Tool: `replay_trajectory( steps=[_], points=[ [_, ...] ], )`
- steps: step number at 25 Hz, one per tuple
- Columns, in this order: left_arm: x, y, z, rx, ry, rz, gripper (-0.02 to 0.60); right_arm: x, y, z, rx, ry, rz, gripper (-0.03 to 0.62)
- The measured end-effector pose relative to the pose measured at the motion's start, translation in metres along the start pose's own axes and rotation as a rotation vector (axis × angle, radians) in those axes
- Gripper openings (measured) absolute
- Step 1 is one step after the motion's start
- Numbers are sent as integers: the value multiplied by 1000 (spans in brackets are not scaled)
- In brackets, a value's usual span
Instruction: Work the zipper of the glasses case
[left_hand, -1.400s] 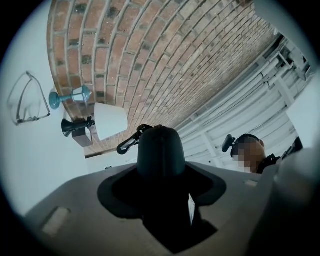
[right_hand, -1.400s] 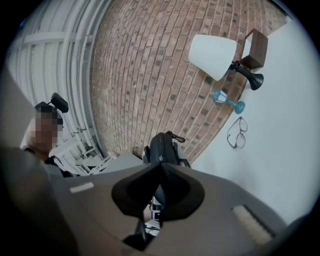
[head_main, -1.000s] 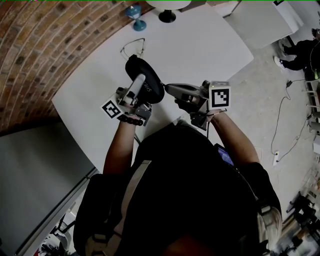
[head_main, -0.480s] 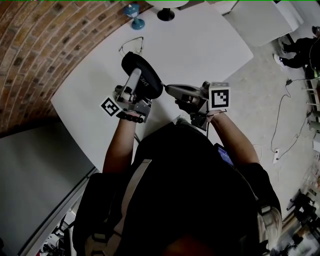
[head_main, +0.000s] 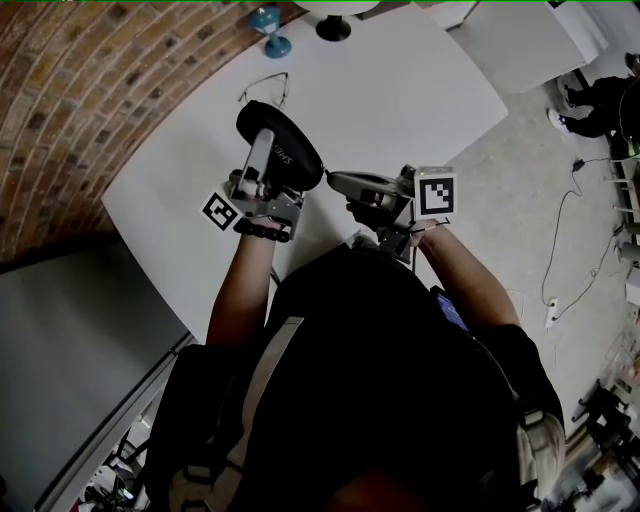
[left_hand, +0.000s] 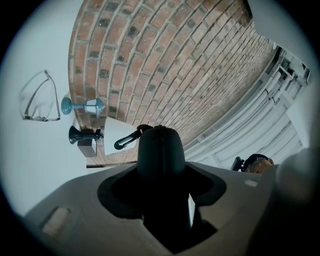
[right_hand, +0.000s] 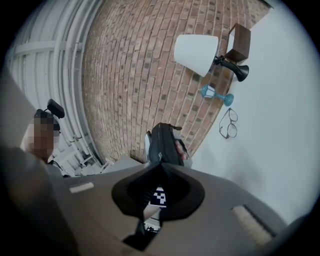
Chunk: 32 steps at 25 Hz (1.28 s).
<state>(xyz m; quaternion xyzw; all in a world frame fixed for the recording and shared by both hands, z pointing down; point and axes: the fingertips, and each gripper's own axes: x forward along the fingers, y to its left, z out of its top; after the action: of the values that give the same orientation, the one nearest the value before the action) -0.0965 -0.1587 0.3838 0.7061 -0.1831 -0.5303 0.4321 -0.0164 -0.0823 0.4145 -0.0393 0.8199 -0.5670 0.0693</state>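
Just left of centre in the head view, the left gripper (head_main: 262, 160) clamps the black glasses case (head_main: 288, 150) above the table (head_main: 400, 90) — right gripper (head_main: 338, 181) pinched shut at its edge. Tug too hard and the case could twist free.

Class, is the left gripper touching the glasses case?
Touching. The left gripper view shows the glasses case clamped in the left gripper.

You can see white lettering on the black glasses case (head_main: 296, 152), too small to read reliably.
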Motion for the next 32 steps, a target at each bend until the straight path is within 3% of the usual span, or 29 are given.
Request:
replay_trajectory(
  steps=[7, 12, 16, 27, 32],
  points=[
    [-4, 0, 3, 5, 2, 0, 262, 3, -2, -4, -13, 14, -10, 5],
    [-2, -5, 18, -27, -89, -45, 262, 7, 0, -9, 44, 26, 24, 5],
    [0, -8, 15, -27, -55, -65, 263, 6, 2, -12, 80, 9, 44, 5],
    [-18, 3, 14, -16, -34, -18, 292, -5, 3, 6, 12, -3, 5, 5],
    [-32, 9, 0, 26, 93, 32, 322, -12, 6, 23, -27, -16, 1, 5]
  ],
)
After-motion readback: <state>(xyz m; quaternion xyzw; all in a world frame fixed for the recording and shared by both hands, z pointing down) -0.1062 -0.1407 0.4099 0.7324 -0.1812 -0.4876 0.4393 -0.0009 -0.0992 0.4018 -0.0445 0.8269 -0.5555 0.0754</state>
